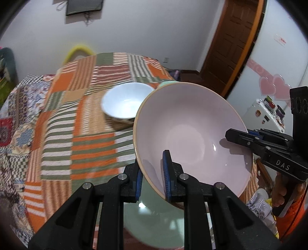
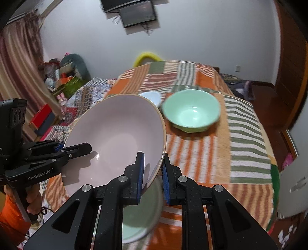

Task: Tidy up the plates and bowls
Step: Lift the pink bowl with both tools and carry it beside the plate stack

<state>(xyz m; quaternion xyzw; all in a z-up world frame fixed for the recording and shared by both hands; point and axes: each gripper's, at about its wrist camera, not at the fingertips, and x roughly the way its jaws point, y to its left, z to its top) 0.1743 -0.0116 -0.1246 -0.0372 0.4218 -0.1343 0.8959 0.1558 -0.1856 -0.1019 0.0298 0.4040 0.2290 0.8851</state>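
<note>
A white-walled room, a dark screen (image 2: 137, 14) mounted high on the wall and a wooden door (image 1: 229, 44) at the upper right of the left wrist view. A round surface (image 2: 248, 138) fills the middle of both views, covered in a patchwork cloth of orange, green and white stripes.

Three bowls show, and all look empty. A white bowl (image 1: 127, 102) sits on the cloth just above centre in the left wrist view. A green bowl (image 2: 191, 110) sits right of centre in the right wrist view, close beside the white one. The large pink bowl (image 1: 192, 134) with a tan rim is lifted clear of the cloth and tilted, its glossy inside facing the cameras. Beneath it, at the bottom centre of both views, lies something pale green and round, too blurred to name.

The left gripper (image 1: 153, 178) pinches the pink bowl's lower rim, one blue pad inside the wall and one outside, the jaws narrow and clamped on it. The right gripper (image 2: 153, 173) bites the opposite rim the same way, the wall caught between its pads. Each gripper appears in the other's view, at the frame's edge, gripped by a hand (image 1: 283, 192) in an orange sleeve (image 2: 11, 221).
</note>
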